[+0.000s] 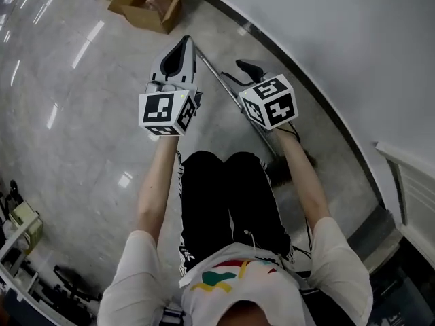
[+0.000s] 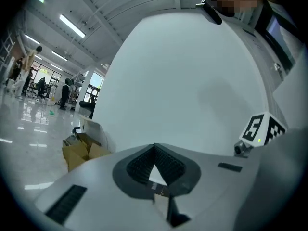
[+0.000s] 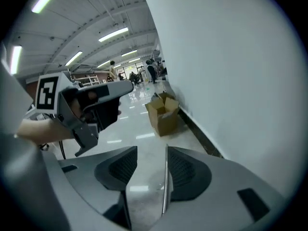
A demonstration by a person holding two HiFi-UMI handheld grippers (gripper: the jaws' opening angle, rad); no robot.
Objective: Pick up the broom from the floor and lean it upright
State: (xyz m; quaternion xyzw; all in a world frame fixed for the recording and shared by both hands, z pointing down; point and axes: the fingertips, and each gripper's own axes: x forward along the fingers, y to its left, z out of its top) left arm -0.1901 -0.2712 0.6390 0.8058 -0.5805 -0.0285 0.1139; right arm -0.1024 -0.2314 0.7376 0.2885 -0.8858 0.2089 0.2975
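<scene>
Left gripper (image 2: 155, 150) jaws: tips pressed together, nothing between them.
Right gripper (image 3: 147, 154) jaws: wide apart, only bare floor between them.
Broom (image 1: 219, 79): flat on the floor, thin handle running under the right gripper, ungripped.
Nearby: open cardboard box (image 1: 146, 2) ahead, by the wall (image 1: 326, 32).
Room: wall close on the right, shiny floor (image 1: 75, 128) open on the left.
</scene>
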